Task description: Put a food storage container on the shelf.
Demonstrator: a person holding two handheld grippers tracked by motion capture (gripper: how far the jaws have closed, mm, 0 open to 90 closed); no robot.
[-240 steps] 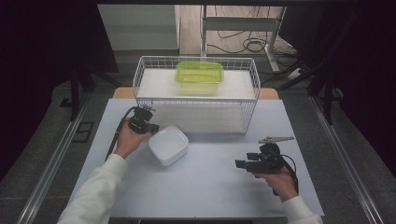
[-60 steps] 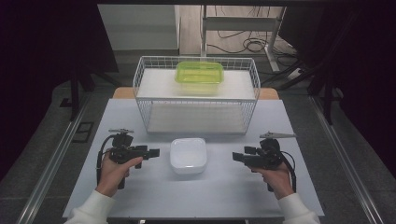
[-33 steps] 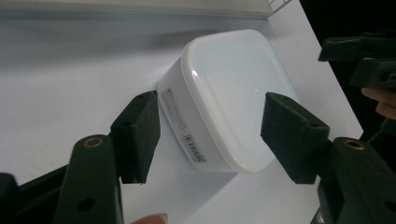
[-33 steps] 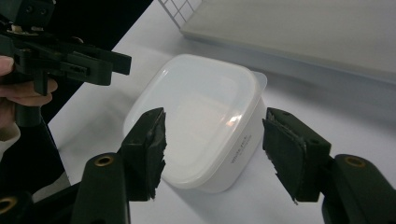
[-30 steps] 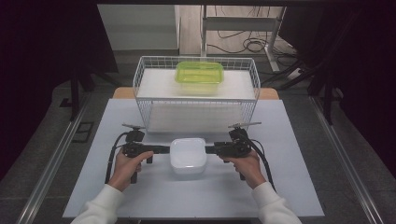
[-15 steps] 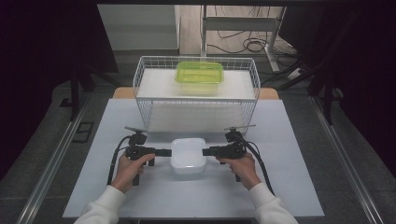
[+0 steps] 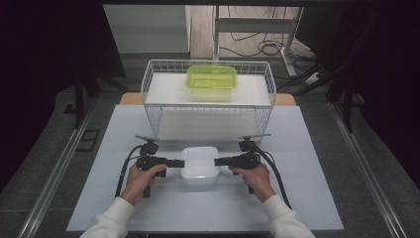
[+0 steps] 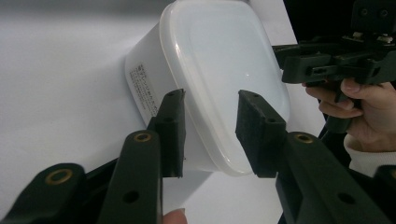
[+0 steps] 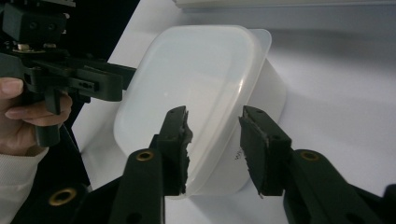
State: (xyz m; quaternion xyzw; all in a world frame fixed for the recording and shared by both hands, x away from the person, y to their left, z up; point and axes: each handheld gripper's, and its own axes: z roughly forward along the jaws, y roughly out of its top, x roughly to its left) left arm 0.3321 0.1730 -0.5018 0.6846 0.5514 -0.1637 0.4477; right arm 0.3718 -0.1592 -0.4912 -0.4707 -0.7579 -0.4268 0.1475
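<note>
White lidded container (image 7: 199, 166) sat on tabletop (image 7: 307, 148) at centre, just at 6 o'clock of wire basket (image 7: 157, 111). Left tool (image 7: 178, 163) at container's 9 o'clock edge, right tool (image 7: 219, 161) at its 3 o'clock edge. Left tool's jaws parted, lid rim between pads (image 8: 170, 128), not clamped. Right tool likewise, jaws apart astride rim. Green container (image 7: 211, 81) inside basket, 12 o'clock. Versus two seconds before: both tools moved inward from well apart to container's sides; container unmoved.
</note>
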